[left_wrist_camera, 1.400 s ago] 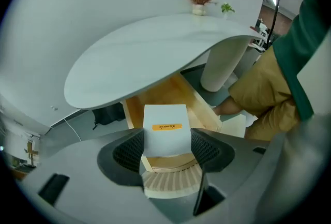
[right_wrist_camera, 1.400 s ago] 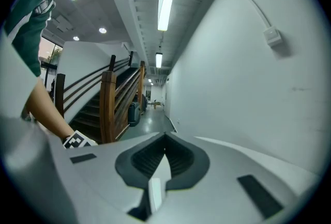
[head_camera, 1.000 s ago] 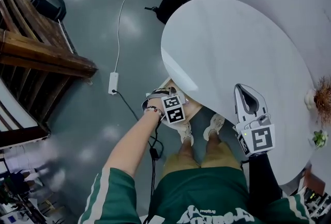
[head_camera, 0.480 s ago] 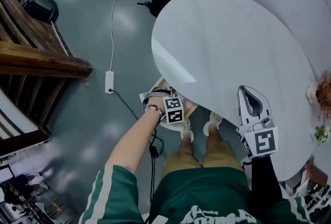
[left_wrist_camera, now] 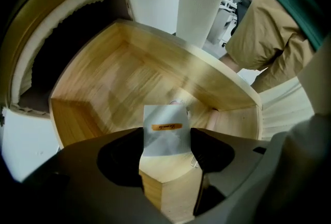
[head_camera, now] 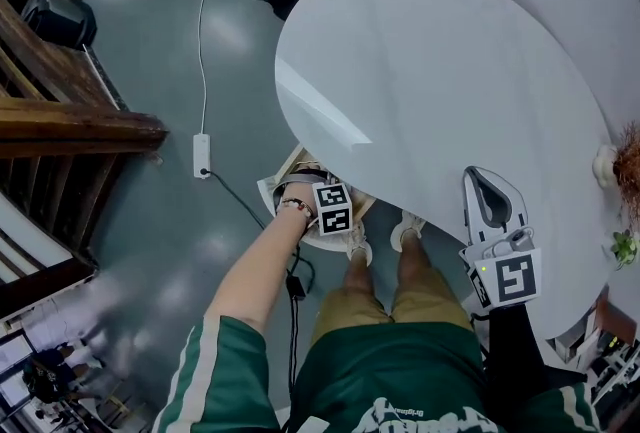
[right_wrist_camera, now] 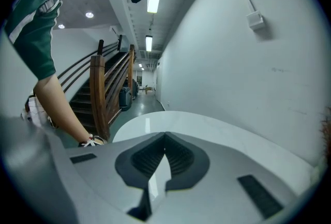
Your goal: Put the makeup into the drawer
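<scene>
My left gripper (left_wrist_camera: pixel 166 140) now sits lower, over open drawer (left_wrist_camera: pixel 103 83), centre frame | jaws clamp makeup (left_wrist_camera: pixel 164 119) | right gripper (right_wrist_camera: pixel 165 137) closed, empty | release likely next.

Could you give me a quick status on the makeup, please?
Left gripper, jaws shut on white makeup packet, over open drawer. Right gripper, jaws shut, empty, over table. No obstruction seen.

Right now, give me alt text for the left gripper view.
The left gripper holds a small white packet with an orange label above an open wooden drawer. A person's tan shorts show at the right.
</scene>
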`<act>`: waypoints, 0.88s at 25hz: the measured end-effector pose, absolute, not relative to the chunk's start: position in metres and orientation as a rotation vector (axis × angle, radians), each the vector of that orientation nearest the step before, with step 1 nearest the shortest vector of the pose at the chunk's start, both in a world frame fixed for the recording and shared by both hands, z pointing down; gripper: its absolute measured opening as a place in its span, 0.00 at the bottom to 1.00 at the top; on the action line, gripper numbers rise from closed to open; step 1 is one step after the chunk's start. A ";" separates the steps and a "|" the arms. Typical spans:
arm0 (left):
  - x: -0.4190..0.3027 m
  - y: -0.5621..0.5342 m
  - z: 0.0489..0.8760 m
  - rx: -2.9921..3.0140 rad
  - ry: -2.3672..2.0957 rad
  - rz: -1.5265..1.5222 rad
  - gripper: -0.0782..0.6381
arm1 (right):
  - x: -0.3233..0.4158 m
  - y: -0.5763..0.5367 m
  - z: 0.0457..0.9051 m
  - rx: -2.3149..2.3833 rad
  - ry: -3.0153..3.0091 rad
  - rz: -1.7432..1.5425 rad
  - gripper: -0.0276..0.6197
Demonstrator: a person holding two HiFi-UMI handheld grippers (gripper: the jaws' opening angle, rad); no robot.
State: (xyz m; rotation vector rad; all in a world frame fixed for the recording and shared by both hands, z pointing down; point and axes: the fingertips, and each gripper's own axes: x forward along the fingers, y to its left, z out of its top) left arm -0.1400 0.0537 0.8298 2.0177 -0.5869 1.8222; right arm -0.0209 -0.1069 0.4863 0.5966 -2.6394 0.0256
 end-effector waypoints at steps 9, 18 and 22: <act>-0.143 0.054 0.848 2.000 -0.550 1.862 0.51 | -0.014 -0.100 0.497 0.633 -2.618 0.054 0.05; -0.130 0.060 0.850 2.047 -0.458 1.852 0.61 | -0.006 -0.108 0.494 0.679 -2.613 0.042 0.05; -0.131 0.062 0.845 2.043 -0.470 1.831 0.62 | -0.007 -0.103 0.494 0.678 -2.628 0.043 0.05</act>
